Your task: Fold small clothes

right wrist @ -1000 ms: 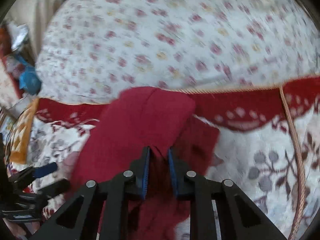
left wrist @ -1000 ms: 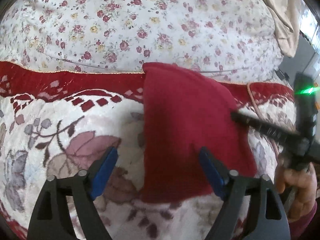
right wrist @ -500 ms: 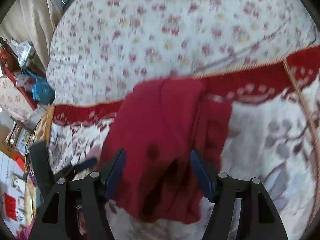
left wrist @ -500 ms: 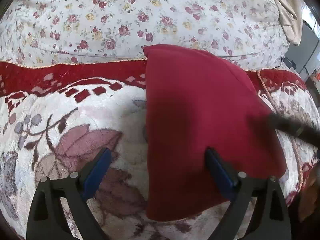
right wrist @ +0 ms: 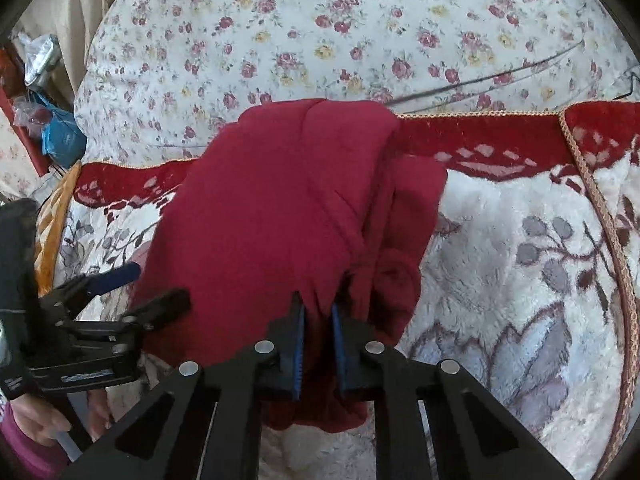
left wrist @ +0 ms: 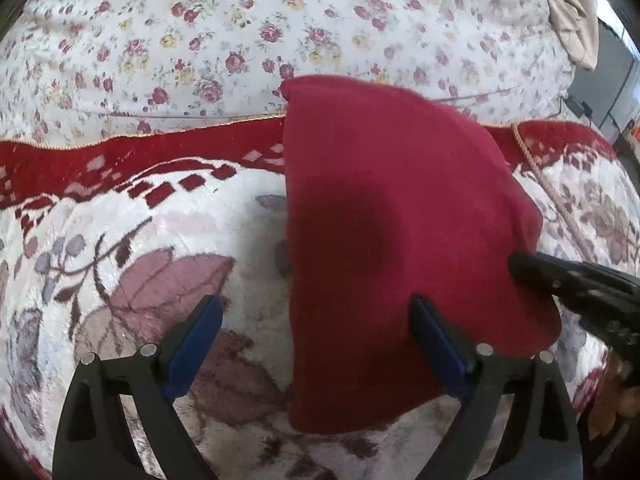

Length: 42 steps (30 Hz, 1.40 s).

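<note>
A dark red garment (left wrist: 380,200) lies folded on the plush blanket, its far end reaching the floral quilt. My left gripper (left wrist: 316,304) stands wide open astride the garment's left edge: one blue pad over the blanket, the other over the red cloth. In the right wrist view the garment (right wrist: 272,208) shows bunched folds on its right side. My right gripper (right wrist: 316,308) is closing, its pads pinching a near fold of the red cloth. Its black fingertip (left wrist: 528,264) meets the garment's right edge. The left gripper (right wrist: 160,282) shows at the garment's left side.
A white plush blanket (left wrist: 120,240) with a flower pattern and a red border lies over a floral quilt (left wrist: 240,40). Beige cloth (left wrist: 568,8) hangs at the upper right. A blue bag (right wrist: 60,140) and clutter sit far left. A person's hand (right wrist: 40,432) holds the left tool.
My right gripper let go of the red cloth, opened wide, then closed on its near fold again. The left gripper sank closer to the garment, jaws a little wider.
</note>
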Available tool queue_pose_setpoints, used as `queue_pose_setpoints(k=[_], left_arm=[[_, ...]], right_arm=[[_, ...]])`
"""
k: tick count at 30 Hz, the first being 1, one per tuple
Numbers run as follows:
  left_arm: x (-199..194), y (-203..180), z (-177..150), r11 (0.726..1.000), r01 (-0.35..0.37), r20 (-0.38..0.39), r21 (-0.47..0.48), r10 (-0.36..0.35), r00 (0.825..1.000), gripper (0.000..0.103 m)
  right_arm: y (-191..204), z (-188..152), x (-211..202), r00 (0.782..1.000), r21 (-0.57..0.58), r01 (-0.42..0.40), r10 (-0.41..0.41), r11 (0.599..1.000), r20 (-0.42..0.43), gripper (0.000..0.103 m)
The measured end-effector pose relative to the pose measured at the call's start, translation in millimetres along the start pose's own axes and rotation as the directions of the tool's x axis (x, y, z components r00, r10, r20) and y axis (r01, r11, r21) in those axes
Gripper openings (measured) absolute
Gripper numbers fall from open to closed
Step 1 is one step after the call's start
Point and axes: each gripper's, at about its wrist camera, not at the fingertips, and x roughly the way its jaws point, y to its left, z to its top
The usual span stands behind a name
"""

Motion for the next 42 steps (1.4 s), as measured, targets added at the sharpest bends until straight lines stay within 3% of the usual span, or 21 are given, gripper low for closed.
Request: queue_pose_setpoints(k=[2,6,8,15,19,22,26,33,36,39,42], left_arm=[[-4.0,2.0,-0.1,1.000,-0.003,0.009,0.005,0.003,1.000,0.094],[-12.6,8.6,1.7,1.000,-0.021,0.028,-0.006,0.021,0.999,0.094],[-16.1,12.4,3.1,0.999,-0.037,0.044,-0.021,0.038,0.998,0.094],[-13.3,15.9,6.5,0.998,-0.053,0.047,-0.025,0.054,0.997,0.094],[-10.4,13.4,7.6,0.998,-0.059,0.049,-0.007,0.059,0.997,0.094],[-8.1,13.3,9.3,0.999,-0.050,0.047,-0.011,0.051,0.998,0.094],[-7.3,12.7,9.4,0.999,-0.053,0.039,-0.013,0.053,0.998,0.094],[-13.1,12.4,7.0,0.998,-0.069,0.049,-0.006,0.069,0.996,0.094],[-16.1,10.6,5.1,0.997,-0.077,0.055,0.000,0.077,0.996,0.094],[-19.2,8.9,2.6,0.996,-0.086,0.063,0.012,0.085,0.994,0.094],[-21.2,9.2,-0.3,0.996,-0.091,0.062,0.017,0.090,0.994,0.094]], right_arm=[[-4.8,4.9,-16.2,0.999,0.057,-0.024,0.022,0.998,0.033,0.038],[6.2,16.7,-43.8,0.988,0.034,-0.008,0.003,0.999,0.153,0.049],[16.7,26.5,-42.8,0.984,0.014,-0.007,0.004,1.000,0.178,0.061],[35.2,60.1,18.3,0.990,-0.017,0.038,-0.035,0.999,0.137,0.060],[17.6,75.5,54.9,0.986,0.005,0.142,-0.142,0.990,0.092,0.045],[6.7,76.8,69.8,0.988,0.005,0.142,-0.142,0.990,0.062,0.044],[13.6,73.0,58.9,0.985,-0.025,0.159,-0.157,0.987,0.066,0.044],[32.0,40.5,0.9,0.985,-0.077,0.128,-0.118,0.989,0.124,0.048],[32.3,21.0,-1.2,0.981,-0.103,0.166,-0.154,0.981,0.115,0.048],[23.7,7.3,15.7,0.980,-0.111,0.195,-0.190,0.974,0.054,0.048],[19.7,-0.8,16.2,0.978,-0.105,0.204,-0.198,0.973,0.061,0.048]])
